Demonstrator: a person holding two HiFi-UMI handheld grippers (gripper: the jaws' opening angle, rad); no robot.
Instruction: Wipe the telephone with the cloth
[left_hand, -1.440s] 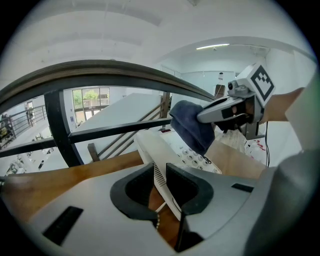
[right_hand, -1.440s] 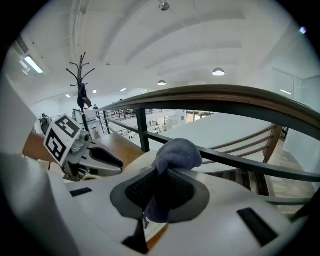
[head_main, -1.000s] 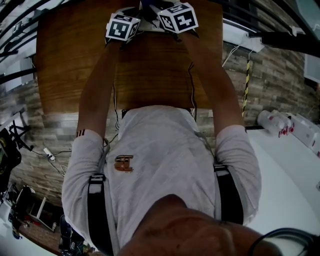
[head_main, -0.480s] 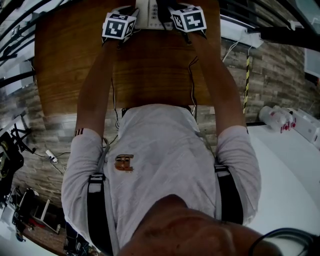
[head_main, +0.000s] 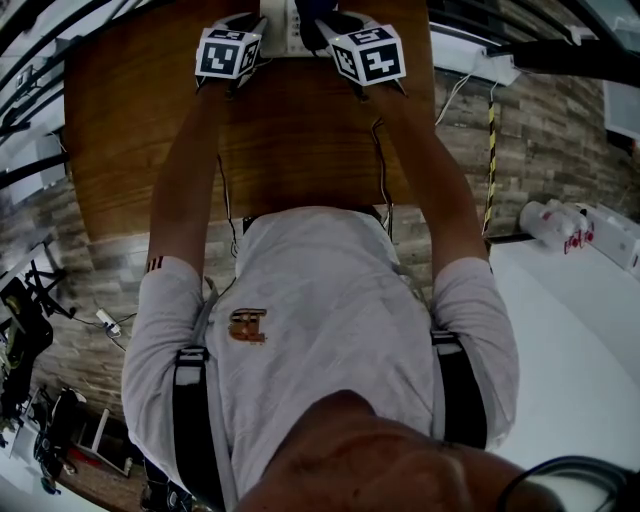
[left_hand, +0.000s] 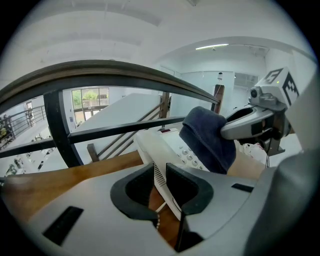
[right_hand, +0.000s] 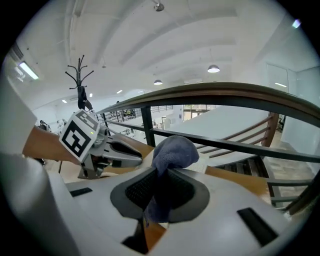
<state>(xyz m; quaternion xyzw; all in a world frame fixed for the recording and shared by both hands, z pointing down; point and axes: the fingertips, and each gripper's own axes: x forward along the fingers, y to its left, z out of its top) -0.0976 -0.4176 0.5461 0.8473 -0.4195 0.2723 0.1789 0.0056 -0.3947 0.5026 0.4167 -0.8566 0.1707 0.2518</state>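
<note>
A white telephone (left_hand: 167, 150) lies on the wooden table (head_main: 140, 130); in the head view a strip of the telephone (head_main: 283, 25) shows at the top edge between the two grippers. My left gripper (left_hand: 161, 187) is shut on the telephone's near edge. A dark blue cloth (left_hand: 207, 140) rests on the keypad, and my right gripper (left_hand: 245, 122) comes in from the right holding it. In the right gripper view, the right gripper (right_hand: 159, 192) is shut on the cloth (right_hand: 172, 150), which bunches up above the jaws. The left gripper (right_hand: 112, 152) lies to its left.
The table's far edge meets a black railing (left_hand: 55, 130) with an open hall beyond. A wall-like stone surface (head_main: 540, 140) flanks the table, and a white counter with bottles (head_main: 560, 222) is at the right. Cables (head_main: 384, 160) trail along the arms.
In the head view both grippers have drifted a little, the right cube shifting right and then down. The telephone has come into view between them.
</note>
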